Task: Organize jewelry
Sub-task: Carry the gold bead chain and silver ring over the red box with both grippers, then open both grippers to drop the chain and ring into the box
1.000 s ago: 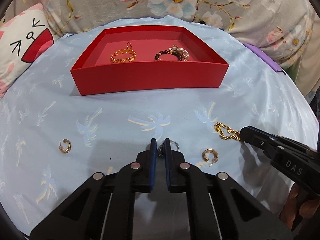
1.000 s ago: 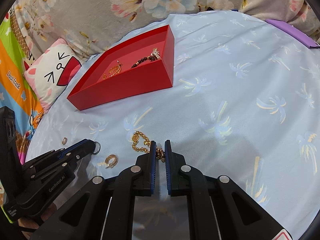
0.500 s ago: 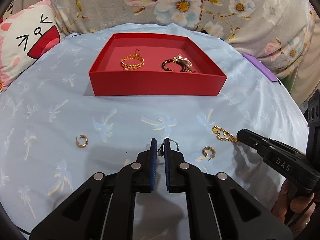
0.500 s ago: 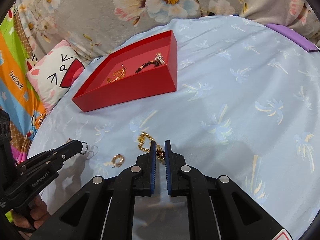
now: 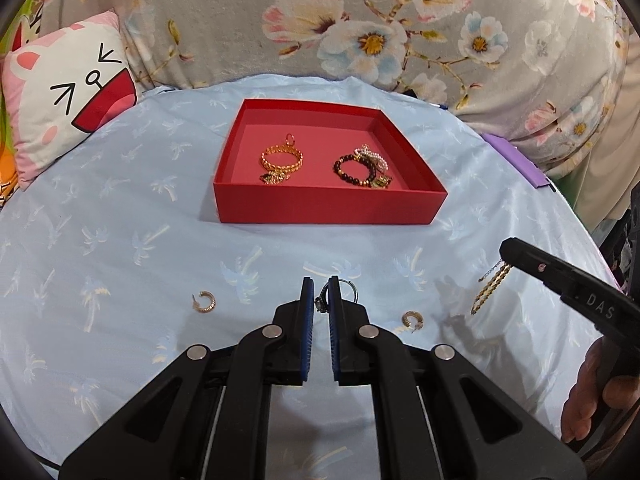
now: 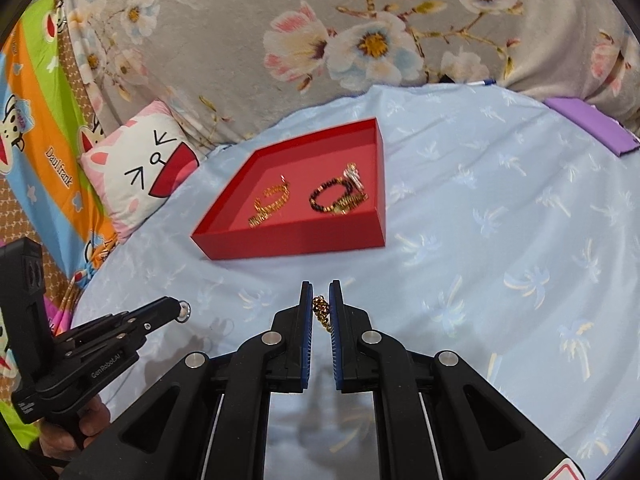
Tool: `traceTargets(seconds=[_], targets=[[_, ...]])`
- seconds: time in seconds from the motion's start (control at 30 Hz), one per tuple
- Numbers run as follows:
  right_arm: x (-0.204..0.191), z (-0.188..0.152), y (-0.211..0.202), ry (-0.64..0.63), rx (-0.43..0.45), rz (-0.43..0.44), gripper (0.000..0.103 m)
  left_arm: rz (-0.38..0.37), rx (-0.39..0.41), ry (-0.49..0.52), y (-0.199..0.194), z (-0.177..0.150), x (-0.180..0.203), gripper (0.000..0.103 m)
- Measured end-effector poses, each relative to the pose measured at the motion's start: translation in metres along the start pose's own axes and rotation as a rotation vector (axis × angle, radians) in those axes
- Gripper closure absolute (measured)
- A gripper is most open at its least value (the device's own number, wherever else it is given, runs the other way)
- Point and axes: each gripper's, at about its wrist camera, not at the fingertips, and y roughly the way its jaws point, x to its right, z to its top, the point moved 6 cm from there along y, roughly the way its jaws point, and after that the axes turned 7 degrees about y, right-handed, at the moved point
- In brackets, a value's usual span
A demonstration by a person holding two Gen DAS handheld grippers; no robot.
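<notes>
Right wrist: fingers [image 6: 336, 308] pinching chain [image 6: 321, 309]

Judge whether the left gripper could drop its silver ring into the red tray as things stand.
Probably yes: the left gripper, shut on the silver ring, faces the red tray across bare cloth, and the tray is open-topped with free floor.

Black tongs [image 5: 319, 300], blue pads [image 5: 307, 320], silver screws, perhaps bare skin

Two bracelets [image 5: 282, 159] are laid side by side in the tray [image 5: 328, 210], two earrings [image 5: 205, 302] on the bed [image 5: 120, 248] before it.
</notes>
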Motion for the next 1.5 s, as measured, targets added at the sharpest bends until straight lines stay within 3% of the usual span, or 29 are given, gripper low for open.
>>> traceTargets(seconds=[0.3, 0.73, 0.9, 1.27, 1.5], targets=[[-0.030, 0.049, -0.002, -0.037, 0.043, 0.078, 0.096, 0.031, 0.059, 0.029, -0.010, 0.041, -0.016, 0.097], [-0.062, 0.121, 0.070, -0.024, 0.016, 0.160, 0.096, 0.008, 0.101, 0.004, 0.031, 0.122, -0.042, 0.097], [-0.068, 0.120, 0.106, -0.004, -0.048, 0.181, 0.096, -0.006, 0.078, -0.035, 0.052, 0.132, -0.055, 0.097], [-0.065, 0.095, 0.160, -0.018, -0.147, 0.142, 0.095, 0.009, -0.005, -0.032, 0.090, 0.111, -0.061, 0.096], [-0.057, 0.094, 0.175, -0.021, -0.147, 0.110, 0.093, 0.022, -0.028, -0.048, 0.104, 0.111, -0.065, 0.096]])
